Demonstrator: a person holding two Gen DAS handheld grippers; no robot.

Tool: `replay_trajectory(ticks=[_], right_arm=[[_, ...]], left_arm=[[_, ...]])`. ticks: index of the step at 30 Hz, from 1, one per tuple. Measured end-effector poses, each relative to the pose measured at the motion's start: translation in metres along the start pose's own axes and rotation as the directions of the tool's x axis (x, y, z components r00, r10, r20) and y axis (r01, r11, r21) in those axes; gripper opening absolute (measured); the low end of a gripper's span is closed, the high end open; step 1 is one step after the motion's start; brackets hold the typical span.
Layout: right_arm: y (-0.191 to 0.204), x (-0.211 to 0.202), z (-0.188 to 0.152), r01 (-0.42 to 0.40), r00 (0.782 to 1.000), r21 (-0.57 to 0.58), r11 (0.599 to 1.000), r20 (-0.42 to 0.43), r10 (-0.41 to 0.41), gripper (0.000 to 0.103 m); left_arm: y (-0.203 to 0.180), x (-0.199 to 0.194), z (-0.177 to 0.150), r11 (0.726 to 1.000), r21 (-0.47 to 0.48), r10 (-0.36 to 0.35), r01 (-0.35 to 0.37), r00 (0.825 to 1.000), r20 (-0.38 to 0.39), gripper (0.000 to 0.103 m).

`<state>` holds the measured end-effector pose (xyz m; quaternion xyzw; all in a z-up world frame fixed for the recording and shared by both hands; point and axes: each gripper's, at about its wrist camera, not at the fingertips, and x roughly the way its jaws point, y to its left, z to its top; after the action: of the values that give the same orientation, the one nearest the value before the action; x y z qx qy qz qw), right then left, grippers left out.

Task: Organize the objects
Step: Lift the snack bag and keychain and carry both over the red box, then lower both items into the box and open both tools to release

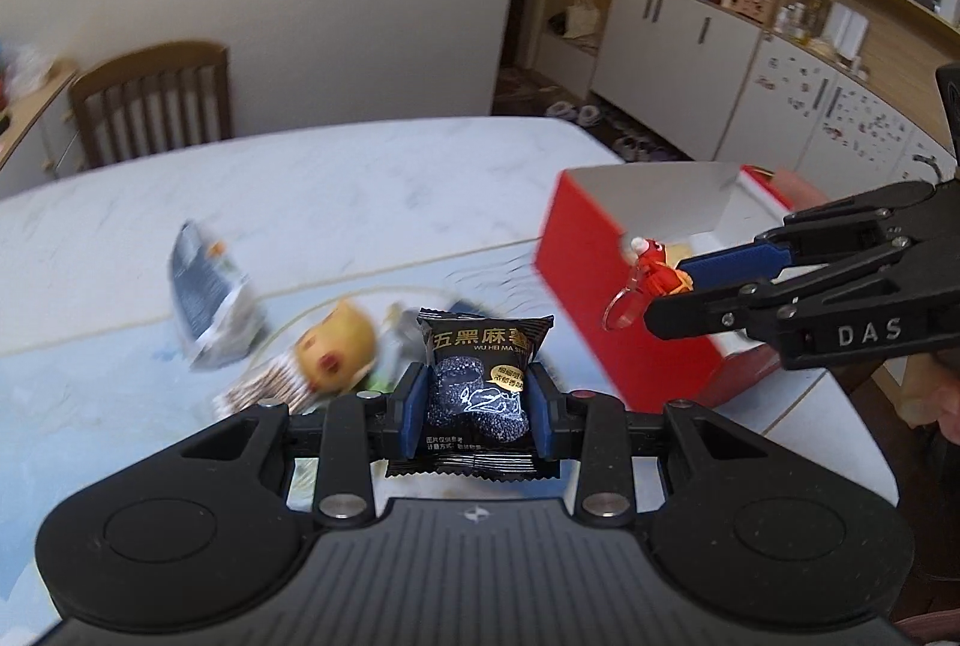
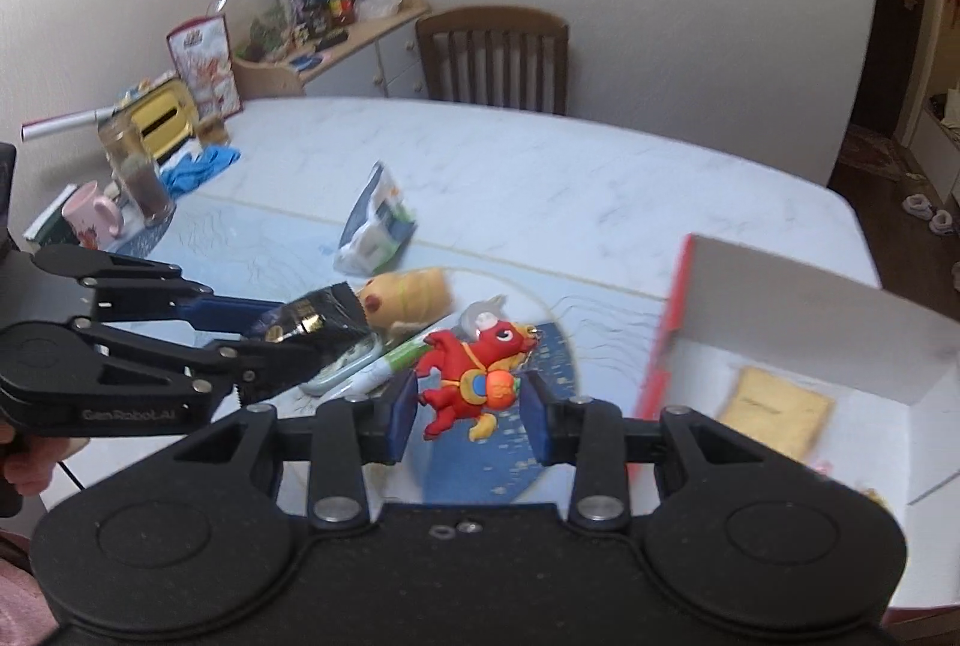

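Left gripper (image 1: 477, 403) has its blue pads clamped on the sides of a black sesame snack packet (image 1: 478, 382), gripped across the middle so it hangs flat and clear of the table (image 1: 372, 178). Over to the right gripper (image 2: 469, 406): its jaws pinch a red dragon keychain (image 2: 474, 376), which hangs in mid-air between the pads with its ring dangling. Both loads look bound for the red box (image 2: 798, 346) at the table's near right edge, lid open, a tan packet (image 2: 774, 409) inside. Near the middle wait a yellow plush (image 2: 408, 295), a pen (image 2: 390, 367) and a grey pouch (image 2: 375, 220).
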<state>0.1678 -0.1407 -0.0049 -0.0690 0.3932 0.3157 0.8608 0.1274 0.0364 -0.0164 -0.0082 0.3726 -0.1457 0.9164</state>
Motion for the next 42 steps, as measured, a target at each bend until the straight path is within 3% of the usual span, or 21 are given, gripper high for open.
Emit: replay_trajectory(ticks=[10,22,31,42], right_arm=[[-0.065,-0.041,-0.011,0.085,0.994,0.038,0.996,0.064,-0.088,0.036],[-0.153,-0.053,-0.031,0.169,0.984,0.124,0.978,0.032,-0.174,0.036],[-0.198,-0.031,-0.054,0.210,0.977,0.127,0.970,-0.057,-0.204,0.036],[-0.209,0.011,-0.069,0.218,0.964,0.068,0.973,-0.173,-0.204,0.036]], left_arm=[[-0.072,0.027,0.032,0.992,0.113,-0.050,0.051,0.999,-0.007,0.033],[-0.155,0.083,0.057,0.964,0.240,-0.094,0.114,0.991,-0.091,0.033],[-0.188,0.135,0.067,0.952,0.293,-0.047,0.093,0.986,-0.162,0.033],[-0.195,0.195,0.082,0.945,0.324,0.032,0.038,0.977,-0.209,0.033]])
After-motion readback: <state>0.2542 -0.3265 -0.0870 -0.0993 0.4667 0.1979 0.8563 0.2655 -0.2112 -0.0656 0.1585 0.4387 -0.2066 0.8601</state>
